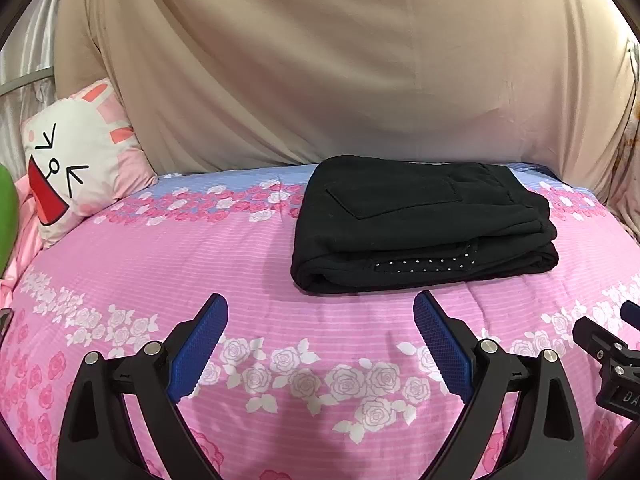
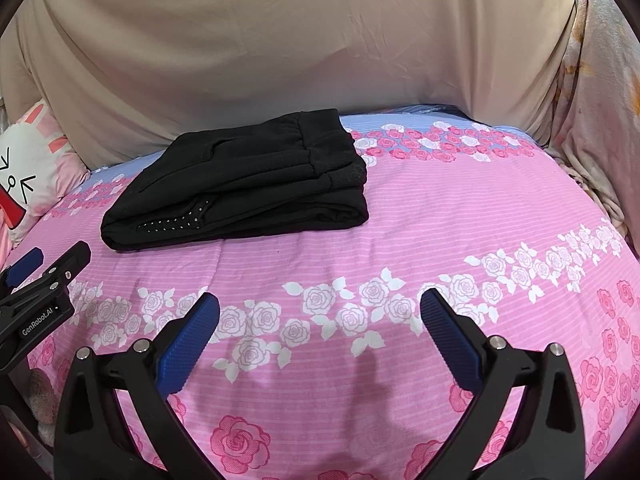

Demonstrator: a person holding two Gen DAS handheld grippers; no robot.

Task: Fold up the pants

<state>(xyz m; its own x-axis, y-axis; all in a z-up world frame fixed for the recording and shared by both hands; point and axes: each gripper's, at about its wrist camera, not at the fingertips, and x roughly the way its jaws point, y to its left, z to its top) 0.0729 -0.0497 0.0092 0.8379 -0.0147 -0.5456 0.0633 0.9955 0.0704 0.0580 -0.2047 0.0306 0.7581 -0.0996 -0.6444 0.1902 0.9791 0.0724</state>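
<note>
Black pants (image 1: 424, 224) lie folded into a compact stack on the pink floral bedspread (image 1: 240, 272), a studded strip showing along the near edge. In the right wrist view the same pants (image 2: 240, 184) sit at the far left. My left gripper (image 1: 320, 308) hovers open just short of the stack, nothing between its blue pads. The right gripper (image 2: 320, 306) is also open and empty, well back from the pants and to their right. Each gripper shows at the edge of the other's view: the right gripper (image 1: 616, 344), the left gripper (image 2: 40, 280).
A white and pink cartoon rabbit pillow (image 1: 80, 168) leans at the bed's left end, with something green (image 1: 6, 216) beside it. A beige sheet (image 1: 340, 72) hangs behind the bed. A patterned cloth (image 2: 600, 100) drapes at the right.
</note>
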